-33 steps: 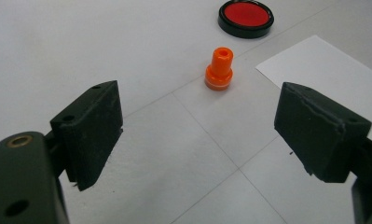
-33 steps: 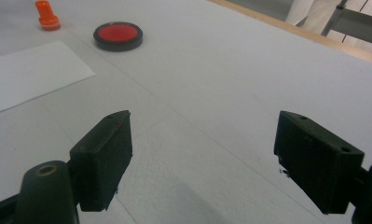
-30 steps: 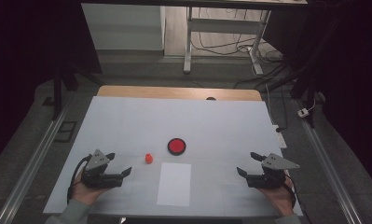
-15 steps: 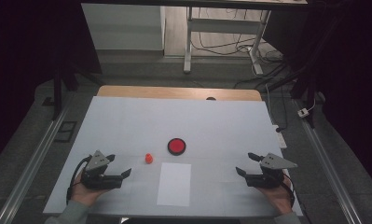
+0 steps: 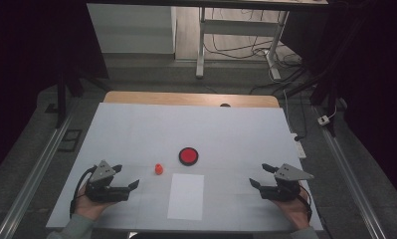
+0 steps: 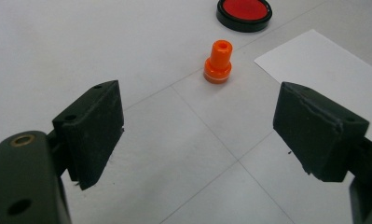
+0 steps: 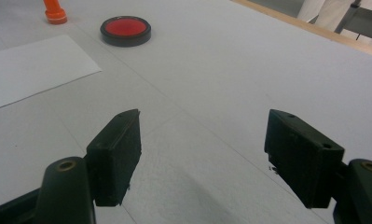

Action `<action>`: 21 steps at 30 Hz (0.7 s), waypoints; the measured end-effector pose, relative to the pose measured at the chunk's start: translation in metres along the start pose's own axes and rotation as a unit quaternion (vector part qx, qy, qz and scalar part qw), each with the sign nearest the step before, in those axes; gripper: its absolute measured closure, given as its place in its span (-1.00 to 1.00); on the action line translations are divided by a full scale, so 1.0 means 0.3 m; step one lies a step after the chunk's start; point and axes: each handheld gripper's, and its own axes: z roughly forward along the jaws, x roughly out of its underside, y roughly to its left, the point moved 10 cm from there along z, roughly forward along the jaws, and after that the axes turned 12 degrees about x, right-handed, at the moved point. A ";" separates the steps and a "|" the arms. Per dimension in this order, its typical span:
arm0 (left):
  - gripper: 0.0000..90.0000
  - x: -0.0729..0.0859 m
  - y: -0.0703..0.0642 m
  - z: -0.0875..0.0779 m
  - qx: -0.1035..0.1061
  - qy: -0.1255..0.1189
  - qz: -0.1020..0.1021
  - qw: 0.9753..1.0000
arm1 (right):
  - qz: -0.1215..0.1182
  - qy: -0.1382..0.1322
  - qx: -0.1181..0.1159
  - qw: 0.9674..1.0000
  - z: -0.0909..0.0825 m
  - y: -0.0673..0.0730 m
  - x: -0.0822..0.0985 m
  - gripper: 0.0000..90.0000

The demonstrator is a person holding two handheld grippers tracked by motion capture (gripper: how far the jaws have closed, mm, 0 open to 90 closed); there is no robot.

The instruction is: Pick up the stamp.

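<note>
On the white table [image 5: 136,129], the orange stamp [image 5: 158,169] stands upright just left of the red ink pad [image 5: 188,156]; the left gripper [image 5: 127,180], jaws apart like the idle right gripper [image 5: 258,175], should approach level and clamp its stem squarely.

I see a small orange stamp [image 5: 158,169] standing upright on the white tabletop [image 5: 136,134], narrow neck up with a hole in its top and a wider base. Just beyond it to the right lies a round black-rimmed red ink pad [image 5: 188,156], flat and uncovered. A blank white sheet of paper [image 5: 186,196] lies flat nearer me, apart from both.
</note>
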 end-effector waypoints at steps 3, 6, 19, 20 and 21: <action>-0.63 0.000 -0.001 0.001 0.000 0.002 0.001 1.000 | 0.000 -0.003 0.006 1.000 -0.003 -0.005 -0.004 -0.39; -0.63 -0.004 -0.004 -0.001 0.001 0.003 0.005 1.000 | 0.001 -0.003 0.000 1.000 -0.002 0.001 -0.006 -0.39; -0.62 -0.062 -0.025 0.016 0.005 0.010 0.018 1.000 | -0.002 -0.007 -0.006 1.000 -0.002 0.021 -0.016 -0.39; -0.62 -0.062 -0.025 0.016 0.005 0.010 0.018 1.000 | -0.002 -0.006 -0.005 1.000 -0.002 0.020 -0.015 -0.39; -0.62 -0.066 -0.025 0.019 0.007 0.011 0.019 1.000 | -0.002 -0.005 -0.005 1.000 -0.002 0.020 -0.014 -0.39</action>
